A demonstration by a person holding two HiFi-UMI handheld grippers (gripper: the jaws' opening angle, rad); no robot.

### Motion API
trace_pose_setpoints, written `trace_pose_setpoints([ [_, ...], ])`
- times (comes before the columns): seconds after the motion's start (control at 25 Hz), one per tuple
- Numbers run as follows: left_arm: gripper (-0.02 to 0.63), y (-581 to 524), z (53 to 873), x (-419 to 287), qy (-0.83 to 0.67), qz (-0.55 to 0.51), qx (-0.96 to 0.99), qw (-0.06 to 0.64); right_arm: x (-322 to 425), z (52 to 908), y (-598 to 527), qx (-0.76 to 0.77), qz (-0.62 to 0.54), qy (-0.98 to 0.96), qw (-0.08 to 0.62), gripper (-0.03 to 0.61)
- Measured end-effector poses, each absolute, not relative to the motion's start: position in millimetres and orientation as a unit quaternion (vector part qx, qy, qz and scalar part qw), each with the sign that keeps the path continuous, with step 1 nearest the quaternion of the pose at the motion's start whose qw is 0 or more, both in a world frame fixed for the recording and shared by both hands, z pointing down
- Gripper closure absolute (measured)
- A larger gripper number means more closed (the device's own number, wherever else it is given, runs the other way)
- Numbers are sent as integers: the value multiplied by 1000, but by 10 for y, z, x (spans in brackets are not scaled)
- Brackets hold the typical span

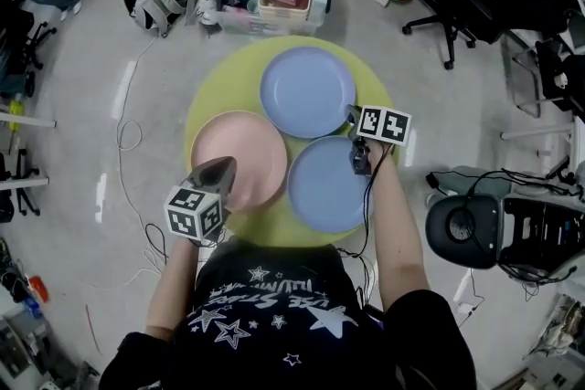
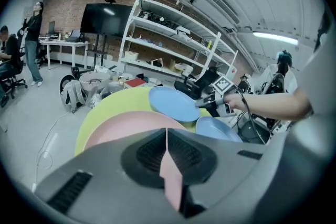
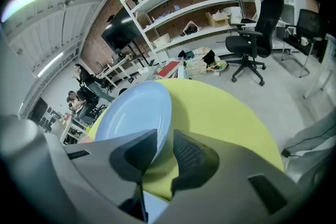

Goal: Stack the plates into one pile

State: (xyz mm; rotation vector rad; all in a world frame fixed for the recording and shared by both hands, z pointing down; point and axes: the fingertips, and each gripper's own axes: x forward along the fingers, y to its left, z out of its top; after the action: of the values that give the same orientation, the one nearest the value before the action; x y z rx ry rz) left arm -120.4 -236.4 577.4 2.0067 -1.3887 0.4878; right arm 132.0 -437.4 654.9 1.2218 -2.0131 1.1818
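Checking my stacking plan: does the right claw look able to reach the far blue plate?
Likely yes: the right claw stands open with the rim of the far blue plate between its jaws, and nothing on the yellow table blocks it.

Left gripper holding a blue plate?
No, the left gripper is shut on the rim of the pink plate.

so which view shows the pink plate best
Head view: nearly the whole pink plate shows from above. The left gripper view gives only a low slice of it beyond the fingers shut on its rim. The right gripper view hardly shows it.
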Motion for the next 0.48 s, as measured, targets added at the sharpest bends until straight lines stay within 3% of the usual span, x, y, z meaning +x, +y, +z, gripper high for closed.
trace_pose_setpoints([
  [0.48, 594, -2547, 5770, -1169, -529, 199, 756, 330, 1228, 6715, -4664, 419, 452, -731, 293, 486],
])
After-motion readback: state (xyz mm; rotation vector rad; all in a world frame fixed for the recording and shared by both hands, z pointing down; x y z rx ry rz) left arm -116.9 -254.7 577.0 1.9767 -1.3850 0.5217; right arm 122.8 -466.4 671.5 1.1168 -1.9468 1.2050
